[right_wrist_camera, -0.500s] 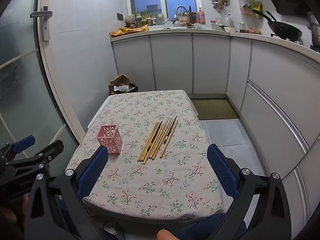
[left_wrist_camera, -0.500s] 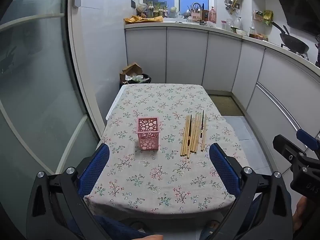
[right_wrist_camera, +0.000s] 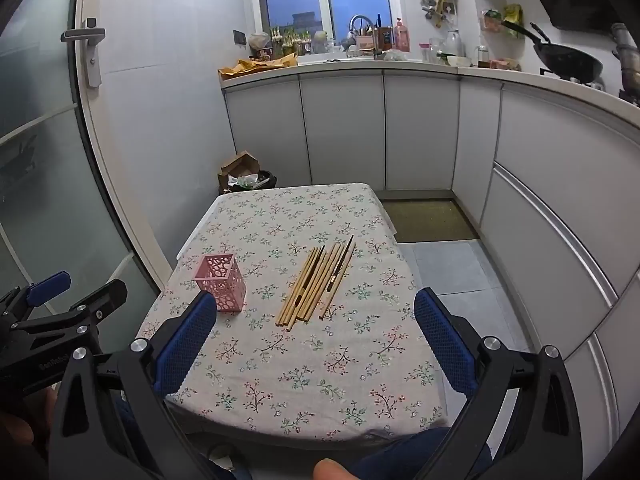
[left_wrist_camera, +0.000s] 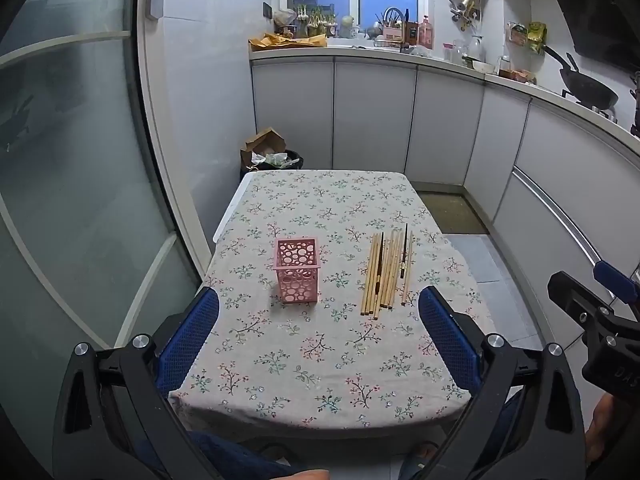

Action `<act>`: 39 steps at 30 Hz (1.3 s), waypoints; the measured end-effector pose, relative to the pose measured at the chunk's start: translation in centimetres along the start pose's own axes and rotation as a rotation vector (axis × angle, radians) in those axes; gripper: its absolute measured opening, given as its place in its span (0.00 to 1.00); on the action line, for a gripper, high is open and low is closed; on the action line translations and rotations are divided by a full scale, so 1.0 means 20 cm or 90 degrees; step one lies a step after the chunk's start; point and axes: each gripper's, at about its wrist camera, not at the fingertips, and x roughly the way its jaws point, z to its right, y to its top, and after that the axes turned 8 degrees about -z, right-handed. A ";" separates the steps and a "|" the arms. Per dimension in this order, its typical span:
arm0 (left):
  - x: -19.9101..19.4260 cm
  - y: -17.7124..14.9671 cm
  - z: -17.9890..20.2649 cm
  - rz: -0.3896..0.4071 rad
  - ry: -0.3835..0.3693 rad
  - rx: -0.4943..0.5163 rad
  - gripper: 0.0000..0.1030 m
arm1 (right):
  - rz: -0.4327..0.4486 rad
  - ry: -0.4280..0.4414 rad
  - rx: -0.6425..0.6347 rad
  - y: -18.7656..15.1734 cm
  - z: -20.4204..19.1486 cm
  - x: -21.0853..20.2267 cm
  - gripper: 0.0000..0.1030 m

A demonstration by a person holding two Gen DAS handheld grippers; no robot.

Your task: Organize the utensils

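A pink perforated holder (left_wrist_camera: 297, 270) stands upright on the floral tablecloth (left_wrist_camera: 320, 360); it also shows in the right wrist view (right_wrist_camera: 221, 281). A bundle of several wooden chopsticks with two dark-tipped ones (left_wrist_camera: 387, 274) lies flat to its right, also in the right wrist view (right_wrist_camera: 319, 283). My left gripper (left_wrist_camera: 319, 334) is open and empty, held above the table's near edge. My right gripper (right_wrist_camera: 316, 338) is open and empty, likewise near the front edge. Each gripper shows at the side of the other's view.
The table stands in a narrow kitchen. A glass door (left_wrist_camera: 80, 200) is on the left and white cabinets (left_wrist_camera: 400, 120) run along the back and right. A bin with a cardboard box (left_wrist_camera: 270, 156) sits beyond the table's far left corner.
Both grippers have shifted very slightly; holder and chopsticks lie as before.
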 end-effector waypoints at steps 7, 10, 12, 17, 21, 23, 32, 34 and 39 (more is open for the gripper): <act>0.01 0.00 -0.01 0.001 -0.001 -0.004 0.93 | -0.001 0.007 0.002 0.00 -0.01 0.02 0.93; 0.01 0.00 -0.02 0.001 -0.001 -0.005 0.93 | -0.002 0.000 -0.004 0.00 -0.02 0.02 0.93; 0.01 0.00 -0.02 0.001 -0.001 -0.007 0.93 | -0.001 0.000 -0.005 0.00 -0.03 0.02 0.93; 0.01 -0.01 -0.04 0.004 -0.001 -0.008 0.93 | -0.001 0.004 -0.006 -0.01 -0.03 0.03 0.93; 0.01 -0.01 -0.05 0.003 -0.002 -0.009 0.93 | -0.002 0.005 -0.007 -0.01 -0.03 0.03 0.93; 0.01 -0.01 -0.04 0.003 -0.003 -0.009 0.93 | -0.002 0.004 -0.007 -0.01 -0.03 0.03 0.93; 0.01 0.00 -0.04 0.005 -0.001 -0.007 0.93 | -0.001 0.006 -0.006 -0.01 -0.04 0.04 0.93; 0.01 0.00 -0.04 0.005 -0.001 -0.007 0.93 | -0.001 0.006 -0.007 -0.01 -0.04 0.04 0.93; 0.01 0.00 -0.04 0.006 -0.001 -0.007 0.93 | -0.001 0.007 -0.007 -0.01 -0.04 0.04 0.93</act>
